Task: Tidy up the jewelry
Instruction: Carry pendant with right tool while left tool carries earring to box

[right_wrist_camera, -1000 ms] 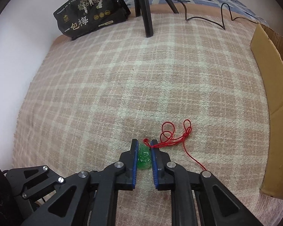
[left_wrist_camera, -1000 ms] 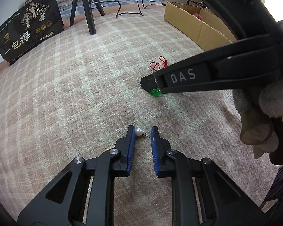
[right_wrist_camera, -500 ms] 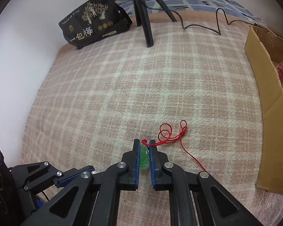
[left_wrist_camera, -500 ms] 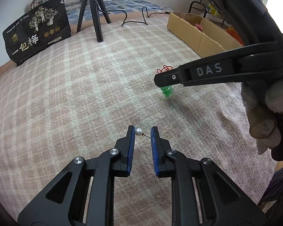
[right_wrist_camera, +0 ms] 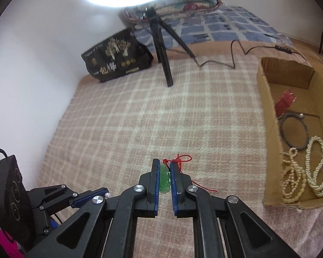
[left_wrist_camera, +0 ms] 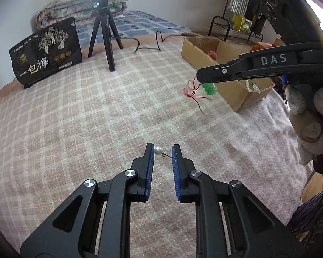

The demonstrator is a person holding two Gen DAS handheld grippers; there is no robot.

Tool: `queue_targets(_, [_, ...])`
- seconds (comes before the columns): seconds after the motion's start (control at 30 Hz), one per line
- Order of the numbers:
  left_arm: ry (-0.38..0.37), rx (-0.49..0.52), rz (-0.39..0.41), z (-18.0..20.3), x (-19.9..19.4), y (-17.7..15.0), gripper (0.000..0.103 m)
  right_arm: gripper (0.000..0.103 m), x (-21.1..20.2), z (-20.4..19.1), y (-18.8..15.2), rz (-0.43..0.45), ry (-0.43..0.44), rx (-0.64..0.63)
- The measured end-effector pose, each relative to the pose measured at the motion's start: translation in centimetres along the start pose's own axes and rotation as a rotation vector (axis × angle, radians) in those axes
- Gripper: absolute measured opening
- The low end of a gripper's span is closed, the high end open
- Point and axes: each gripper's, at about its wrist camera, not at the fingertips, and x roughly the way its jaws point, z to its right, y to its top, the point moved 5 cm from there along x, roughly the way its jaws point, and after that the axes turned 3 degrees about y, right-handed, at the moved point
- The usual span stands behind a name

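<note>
My right tool (right_wrist_camera: pixel 163 177), clamped on the green pendant (right_wrist_camera: pixel 164 180) at lower centre, has the cardboard box (right_wrist_camera: pixel 269 129) to its right; my left tool (left_wrist_camera: pixel 163 151) pinches a pearl earring (left_wrist_camera: pixel 158 150).

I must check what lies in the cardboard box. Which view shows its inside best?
The right wrist view: it looks down into the box, showing pearl strands, a dark ring and a red item. The left wrist view shows mostly its outer walls.
</note>
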Motion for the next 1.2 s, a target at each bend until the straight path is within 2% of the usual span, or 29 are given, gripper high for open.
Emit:
queue_targets(0.33, [-0.047, 0.023, 0.085, 3.0, -2.5, 2.6, 0.015, 0.007, -7.0, 1.9, 1.4, 0.133, 0.005, 0.025])
queue_targets(0.7, [-0.109, 0.087, 0.137, 7.5, -3.4, 5.4, 0.015, 0.007, -13.4, 6.3, 2.4, 0.26, -0.035, 0.077])
queue_targets(0.9, [-0.129, 0.099, 0.153, 9.0, -3.0, 6.9, 0.015, 0.007, -15.3, 8.9, 2.6, 0.287, -0.067, 0.1])
queue_targets(1.2, [-0.142, 0.115, 0.171, 11.4, -0.9, 9.7, 0.015, 0.007, -16.1, 12.1, 3.7, 0.301, -0.116, 0.094])
